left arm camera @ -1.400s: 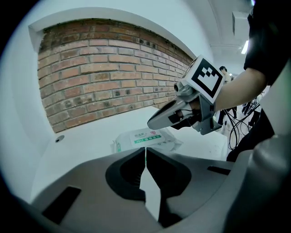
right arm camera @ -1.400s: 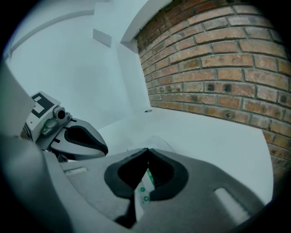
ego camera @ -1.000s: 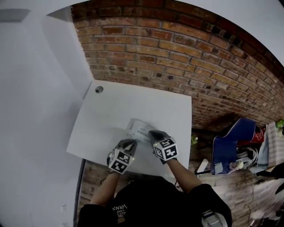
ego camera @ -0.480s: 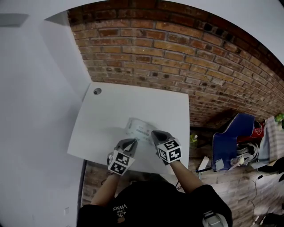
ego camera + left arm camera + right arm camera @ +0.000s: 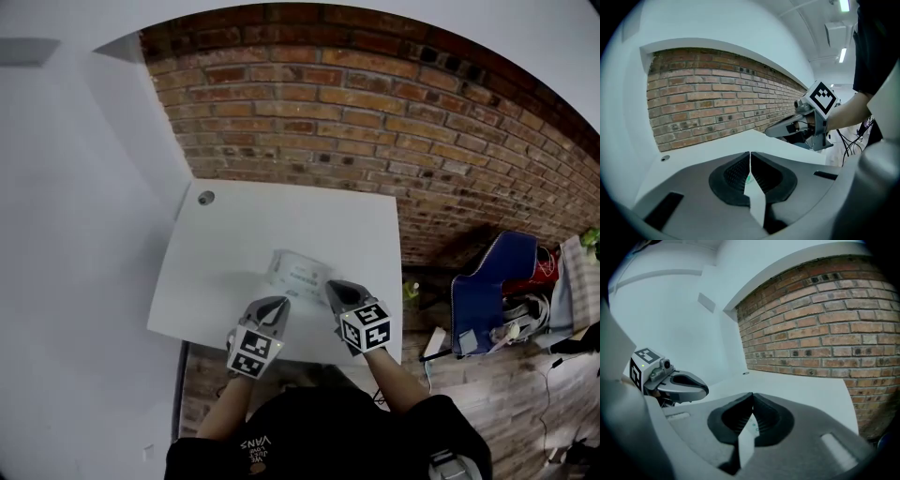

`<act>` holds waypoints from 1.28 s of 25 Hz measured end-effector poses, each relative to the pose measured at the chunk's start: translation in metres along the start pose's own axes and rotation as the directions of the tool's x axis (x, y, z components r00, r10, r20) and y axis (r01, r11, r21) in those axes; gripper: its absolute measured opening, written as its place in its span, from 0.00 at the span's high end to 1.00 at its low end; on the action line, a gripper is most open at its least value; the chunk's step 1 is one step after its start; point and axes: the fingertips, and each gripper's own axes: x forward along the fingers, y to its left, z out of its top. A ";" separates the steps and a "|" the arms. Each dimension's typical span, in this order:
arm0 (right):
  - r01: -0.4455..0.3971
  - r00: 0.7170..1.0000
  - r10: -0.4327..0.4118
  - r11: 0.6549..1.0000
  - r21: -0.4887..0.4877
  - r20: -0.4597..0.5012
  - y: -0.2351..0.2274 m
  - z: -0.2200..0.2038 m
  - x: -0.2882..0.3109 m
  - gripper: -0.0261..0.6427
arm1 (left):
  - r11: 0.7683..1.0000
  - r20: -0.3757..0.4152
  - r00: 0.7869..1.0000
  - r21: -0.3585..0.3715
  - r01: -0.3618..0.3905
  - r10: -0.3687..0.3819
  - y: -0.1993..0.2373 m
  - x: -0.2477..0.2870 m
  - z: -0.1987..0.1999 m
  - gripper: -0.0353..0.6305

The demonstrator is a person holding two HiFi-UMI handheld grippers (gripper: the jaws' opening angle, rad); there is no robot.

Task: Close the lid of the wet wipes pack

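The head view looks steeply down on the white rectangular bench (image 5: pixel 234 253) and red brick wall (image 5: pixel 375 122). The views on the left gripper (image 5: pixel 277 306) and right gripper (image 5: pixel 331 287) sit low behind their jaws, facing that wall, each catching the other gripper.

I'm pulling both grippers back and up now, the left gripper (image 5: pixel 280 303) and the right gripper (image 5: pixel 331 287) coming off the wet wipes pack (image 5: pixel 298 272), and more of it is showing.
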 end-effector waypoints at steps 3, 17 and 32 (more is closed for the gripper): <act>0.010 1.000 -0.011 1.000 0.009 0.024 0.006 0.005 -0.008 0.96 | 1.000 0.019 1.000 0.004 -0.002 0.002 0.000 -0.007 0.004 0.94; 0.058 0.994 -0.061 0.998 0.029 0.087 0.030 0.007 -0.036 0.96 | 1.000 0.104 0.995 0.011 -0.003 0.001 -0.005 -0.039 0.012 0.94; 0.096 0.987 -0.101 0.994 0.043 0.124 0.052 -0.003 -0.063 0.96 | 1.000 0.176 0.984 0.007 -0.004 0.002 -0.014 -0.069 0.014 0.94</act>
